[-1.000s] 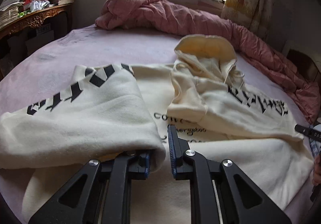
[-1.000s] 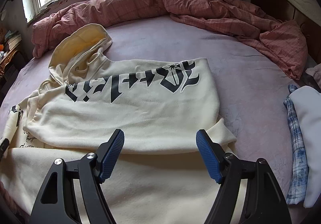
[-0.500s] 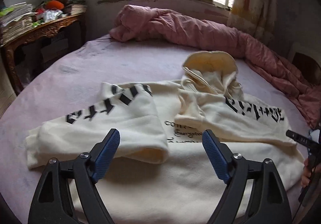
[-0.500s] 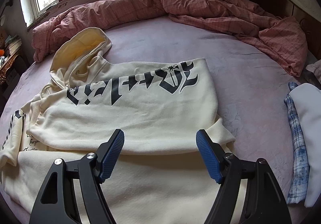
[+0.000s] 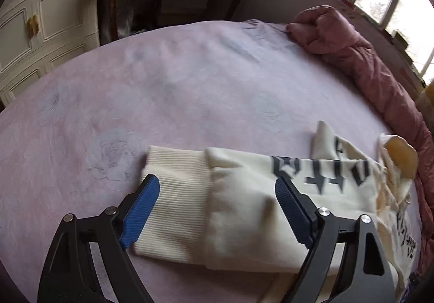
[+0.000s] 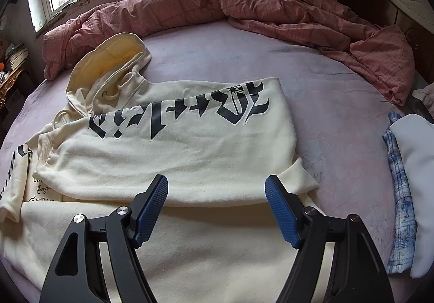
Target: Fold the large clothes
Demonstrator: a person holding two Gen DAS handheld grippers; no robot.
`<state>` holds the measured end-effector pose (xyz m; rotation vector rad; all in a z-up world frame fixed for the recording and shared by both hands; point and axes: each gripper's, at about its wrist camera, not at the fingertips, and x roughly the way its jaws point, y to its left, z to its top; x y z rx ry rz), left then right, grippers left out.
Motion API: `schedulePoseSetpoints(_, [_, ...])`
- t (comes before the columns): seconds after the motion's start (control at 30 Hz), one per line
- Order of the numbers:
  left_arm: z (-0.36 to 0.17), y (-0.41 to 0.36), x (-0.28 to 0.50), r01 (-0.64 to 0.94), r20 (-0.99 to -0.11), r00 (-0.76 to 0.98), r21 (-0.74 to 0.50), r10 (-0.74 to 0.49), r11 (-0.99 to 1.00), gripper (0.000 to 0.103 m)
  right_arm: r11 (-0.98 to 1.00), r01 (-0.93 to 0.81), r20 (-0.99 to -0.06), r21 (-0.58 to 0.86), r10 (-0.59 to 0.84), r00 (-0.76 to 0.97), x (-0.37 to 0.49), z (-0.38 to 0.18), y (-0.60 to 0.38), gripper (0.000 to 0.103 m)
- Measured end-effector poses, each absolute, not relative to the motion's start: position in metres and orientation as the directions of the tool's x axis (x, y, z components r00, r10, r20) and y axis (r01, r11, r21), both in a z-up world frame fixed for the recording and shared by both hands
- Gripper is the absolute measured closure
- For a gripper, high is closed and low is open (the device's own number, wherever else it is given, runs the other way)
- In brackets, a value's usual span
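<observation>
Left wrist view: left gripper [image 5: 215,204] jaws opening wide, straddling the hoodie [image 6: 190,145] sleeve's ribbed cuff [image 5: 173,194], pads not pressing. Right gripper [image 6: 217,208] open, empty, just above hoodie's lower body. Hoodie lies flat mid-bed [image 6: 339,126], pink duvet [image 6: 244,12] beyond its hood. Prob. thick soft fleece, floppy, light; grab cuff or hem edge. Black gothic sleeve lettering, small chest print — not legible.

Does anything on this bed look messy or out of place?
Yes: the pink quilt lies bunched in a heap along the bed's far edge, and the cream hoodie is half folded, its hood crumpled.
</observation>
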<state>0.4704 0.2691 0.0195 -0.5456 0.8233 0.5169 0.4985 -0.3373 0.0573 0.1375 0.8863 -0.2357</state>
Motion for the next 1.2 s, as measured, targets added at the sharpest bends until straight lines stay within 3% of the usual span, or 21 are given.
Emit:
schedulePoseSetpoints(0.2, [-0.008,0.297,0.465,-0.615,-0.793,0.604,-0.403,0.078,0.678,0.018,0.973,0.229,-0.764,-0.014,-0.159,0.626,0.496,0.061,-0.323,0.027])
schedulePoseSetpoints(0.27, [-0.005,0.288,0.469,-0.598,-0.789,0.603,-0.349,0.119,0.721,0.039,0.974,0.226,-0.768,-0.025,-0.164,0.619,0.498,0.058,-0.321,0.027])
schedulePoseSetpoints(0.33, [-0.002,0.278,0.475,-0.562,-0.787,0.607,-0.325,0.112,0.76,0.074,0.973,0.227,-0.775,-0.03,-0.166,0.609,0.5,0.054,-0.321,0.027])
schedulePoseSetpoints(0.37, [0.001,0.273,0.475,-0.548,-0.774,0.624,-0.336,0.106,0.766,0.083,0.973,0.228,-0.779,-0.033,-0.168,0.604,0.501,0.052,-0.322,0.027])
schedulePoseSetpoints(0.47, [0.038,0.243,0.468,-0.455,-0.665,0.733,-0.324,0.142,0.83,0.087,0.971,0.235,-0.785,-0.034,-0.171,0.596,0.503,0.049,-0.324,0.027])
schedulePoseSetpoints(0.57, [0.082,0.191,0.456,-0.187,-0.492,0.87,-0.404,-0.041,0.896,0.088,0.971,0.236,-0.782,-0.026,-0.167,0.6,0.502,0.051,-0.325,0.027])
schedulePoseSetpoints(0.6, [0.093,0.172,0.452,-0.094,-0.443,0.889,-0.42,-0.113,0.903,0.093,0.972,0.236,-0.78,-0.024,-0.166,0.603,0.501,0.052,-0.325,0.027])
schedulePoseSetpoints(0.67, [0.109,0.132,0.447,0.097,-0.382,0.878,-0.451,-0.29,0.887,0.094,0.972,0.234,-0.777,-0.022,-0.164,0.608,0.5,0.055,-0.325,0.027])
schedulePoseSetpoints(0.8, [0.115,0.062,0.445,0.305,-0.368,0.786,-0.468,-0.497,0.829,0.094,0.973,0.232,-0.774,-0.011,-0.155,0.614,0.498,0.058,-0.325,0.027])
schedulePoseSetpoints(1.0, [0.082,-0.013,0.456,0.425,-0.463,0.625,-0.475,-0.629,0.771,0.093,0.975,0.223,-0.76,0.018,-0.132,0.637,0.492,0.069,-0.325,0.027])
schedulePoseSetpoints(1.1, [0.076,-0.035,0.452,0.429,-0.519,0.625,-0.396,-0.584,0.812,0.072,0.977,0.212,-0.749,0.022,-0.124,0.651,0.488,0.077,-0.323,0.027])
schedulePoseSetpoints(1.2, [0.085,-0.033,0.442,0.439,-0.498,0.66,-0.352,-0.562,0.827,0.056,0.977,0.21,-0.74,0.036,-0.115,0.662,0.485,0.083,-0.324,0.027])
